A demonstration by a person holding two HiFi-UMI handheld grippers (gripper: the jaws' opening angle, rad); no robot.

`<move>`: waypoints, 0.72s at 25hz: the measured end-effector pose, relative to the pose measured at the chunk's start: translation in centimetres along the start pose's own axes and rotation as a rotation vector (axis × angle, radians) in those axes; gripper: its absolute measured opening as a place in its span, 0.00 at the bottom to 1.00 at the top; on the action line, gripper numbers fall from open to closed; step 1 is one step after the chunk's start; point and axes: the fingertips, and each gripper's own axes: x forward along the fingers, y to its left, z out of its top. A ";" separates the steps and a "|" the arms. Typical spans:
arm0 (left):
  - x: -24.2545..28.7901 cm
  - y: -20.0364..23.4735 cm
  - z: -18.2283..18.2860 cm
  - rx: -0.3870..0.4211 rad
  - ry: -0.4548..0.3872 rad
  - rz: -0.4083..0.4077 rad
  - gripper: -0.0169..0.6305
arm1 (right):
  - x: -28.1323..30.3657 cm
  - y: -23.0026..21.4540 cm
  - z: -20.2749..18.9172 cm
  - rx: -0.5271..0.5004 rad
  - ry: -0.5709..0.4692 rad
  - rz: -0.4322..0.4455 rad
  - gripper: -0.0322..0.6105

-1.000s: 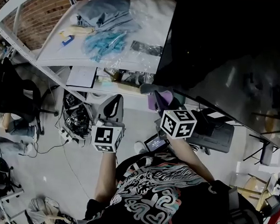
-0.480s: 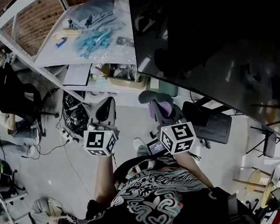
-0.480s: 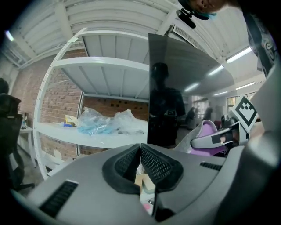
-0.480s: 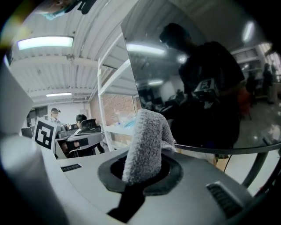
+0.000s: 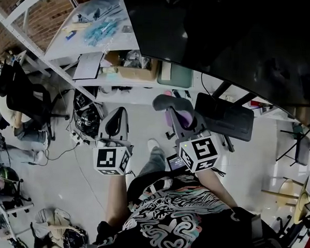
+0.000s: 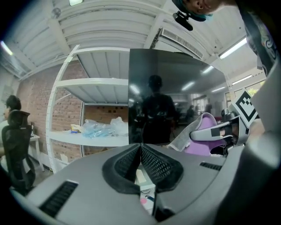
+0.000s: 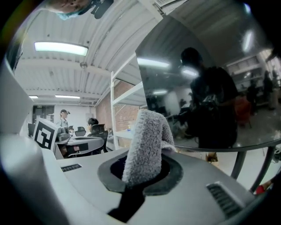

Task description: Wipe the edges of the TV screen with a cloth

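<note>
The right claw (image 5: pixel 169 105) and left claw (image 5: pixel 117 121) point forward side by side at mid-frame, forearms stretched up from the bottom edge. Pale floor (image 5: pixel 64 178) lies beneath; a white shelf (image 5: pixel 65 49) sits upper left, the dark TV screen (image 5: pixel 227 31) across the top. Left jaws meet, empty; right jaws clamp a grey cloth (image 7: pixel 147 140), seemingly clear of the screen.

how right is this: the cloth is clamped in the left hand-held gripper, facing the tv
Wrong side: the cloth is clamped in the right hand-held gripper, facing the TV. The right gripper view shows it.
</note>
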 end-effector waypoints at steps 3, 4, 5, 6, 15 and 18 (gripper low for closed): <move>-2.6 -1.5 0.4 0.022 -0.002 0.005 0.05 | -2.6 0.5 0.2 0.001 -0.017 -0.008 0.14; -3.3 -1.9 0.5 0.025 -0.004 0.006 0.05 | -3.3 0.8 0.2 0.001 -0.021 -0.011 0.14; -4.0 -2.1 0.6 0.026 -0.006 0.006 0.05 | -4.0 1.1 0.3 0.001 -0.023 -0.013 0.14; -4.5 -2.3 0.7 0.026 -0.007 0.006 0.05 | -4.6 1.4 0.3 0.002 -0.024 -0.016 0.15; -5.4 -2.9 1.3 0.048 -0.026 -0.080 0.05 | -6.1 4.0 1.2 0.005 -0.035 -0.067 0.14; -5.9 -2.7 1.2 0.053 -0.024 -0.111 0.05 | -6.6 4.6 1.2 0.027 -0.041 -0.092 0.14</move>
